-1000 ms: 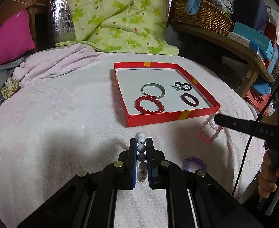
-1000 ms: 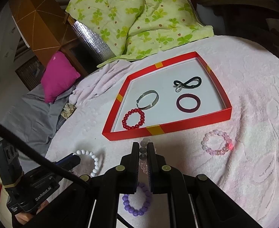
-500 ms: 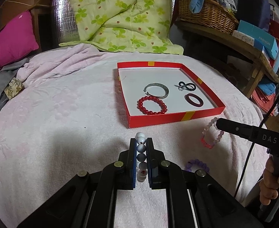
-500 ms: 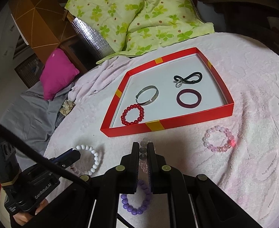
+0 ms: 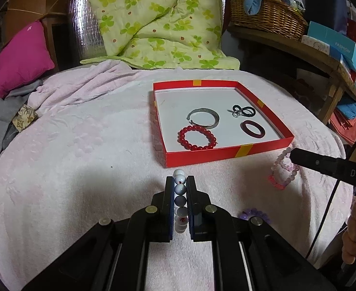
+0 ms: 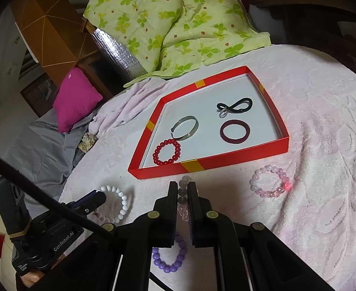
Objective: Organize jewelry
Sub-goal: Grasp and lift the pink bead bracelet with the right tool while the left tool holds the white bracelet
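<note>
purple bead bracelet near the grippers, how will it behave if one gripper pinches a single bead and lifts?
The purple bead bracelet looks strung from separate round beads, so it will probably sag into a hanging loop rather than hold its ring shape. Its glossy beads may slip between the pads. The fuzzy pink blanket should keep it from rolling.

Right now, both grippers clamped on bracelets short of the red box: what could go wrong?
1. The left gripper pinches only part of the white-and-grey bead bracelet; the loop could slip out.
2. The shallow red cardboard box has a raised near wall; a low carry might snag it.
3. The dark red ring bangle could get knocked.
</note>
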